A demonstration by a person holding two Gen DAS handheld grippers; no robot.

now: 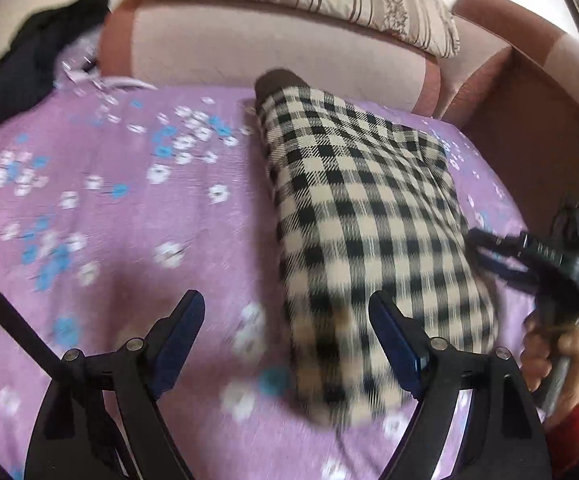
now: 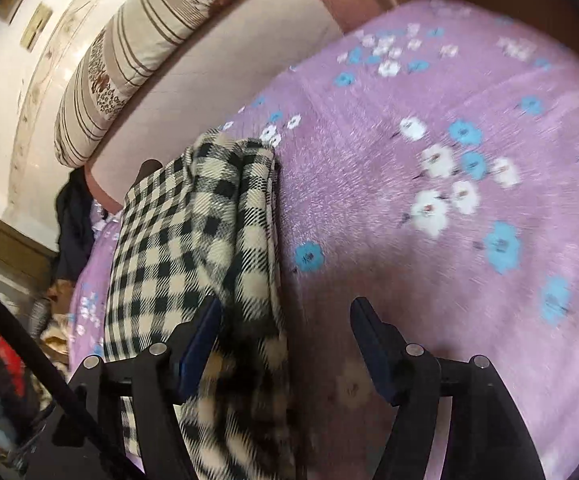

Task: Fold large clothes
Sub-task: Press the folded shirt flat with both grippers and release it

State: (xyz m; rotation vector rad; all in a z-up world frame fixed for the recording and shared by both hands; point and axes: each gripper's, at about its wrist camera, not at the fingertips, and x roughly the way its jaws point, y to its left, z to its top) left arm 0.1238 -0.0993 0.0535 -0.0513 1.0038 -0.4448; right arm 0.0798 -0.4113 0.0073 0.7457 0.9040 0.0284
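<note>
Far left: a dark heap of clothes (image 1: 29,56) sits at the bed's far-left edge, well apart from your work; what the pieces are, you can't tell.
Bedspread: the lilac flowered bedspread (image 1: 109,208) lies bare to the left of the garment.
Left gripper: your left gripper (image 1: 285,328) hangs over the bed with its jaws wide, nothing pinched; the right-hand finger stands over the garment's near end, but blur hides whether it touches.
Garment: the checked garment (image 1: 353,216) lies right of centre as a long narrow bundle, running from near you to the far headboard (image 1: 249,56). Something dark pokes out at its far end.
Right gripper: your right gripper (image 2: 285,320) stands well open too; the checked cloth lies bunched between the fingers, against the left one, and the right finger is clear of it, so nothing is clamped.
Right hand: your hand (image 1: 553,356) is wrapped round the right gripper's handle at the right edge of the left wrist view.
Progress: lengthwise folds look done, I'd say; the end-to-end fold to shorten the bundle seems left.
Hard to see: both views are smeared, and the layers and near hem are unreadable.
</note>
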